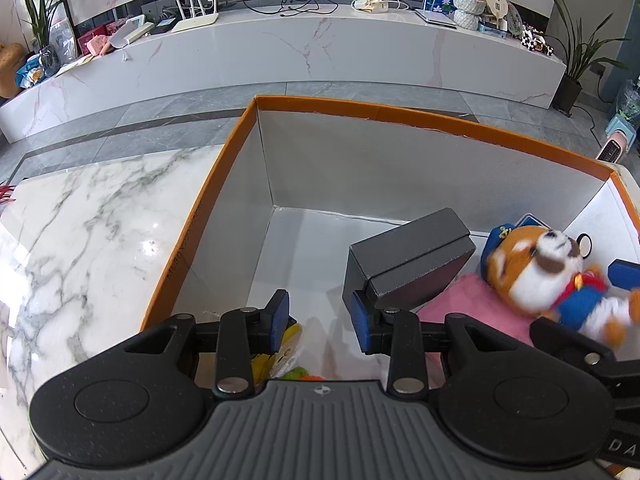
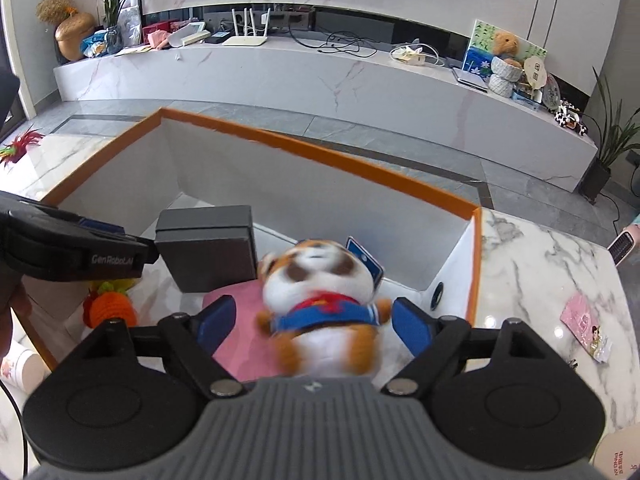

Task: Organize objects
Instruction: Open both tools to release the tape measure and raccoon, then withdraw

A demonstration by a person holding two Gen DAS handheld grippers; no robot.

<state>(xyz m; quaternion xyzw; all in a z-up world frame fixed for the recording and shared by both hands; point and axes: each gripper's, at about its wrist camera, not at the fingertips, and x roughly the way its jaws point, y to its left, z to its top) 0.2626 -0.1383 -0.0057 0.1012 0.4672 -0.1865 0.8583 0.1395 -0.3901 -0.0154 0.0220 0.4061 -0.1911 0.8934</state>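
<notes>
On the left, the marble desk (image 1: 80, 240) carries a big box (image 1: 360, 110) with an orange rim and white inner walls. The left hand-held gripper (image 1: 320, 320) hangs over the near left part of the box. Its jaws stand a little apart and nothing is pressed between the blue pads (image 1: 280, 320); it holds nothing. Under it, on the box floor, lies an orange knitted toy (image 2: 108, 308) with a green top.

More to the middle, a grey case (image 1: 408, 256) rests tilted, with its low edge on a pink cloth (image 1: 460, 308). On this cloth lies the plush toy (image 2: 324, 304), orange and white with blue clothes, blurred in both views.

The right hand-held gripper (image 2: 316, 320) is around the plush toy with jaws wide apart; the pads (image 2: 218, 320) stand beside it and do not press it. To the right of the box, a small pink packet (image 2: 580, 316) lies on the desk.
</notes>
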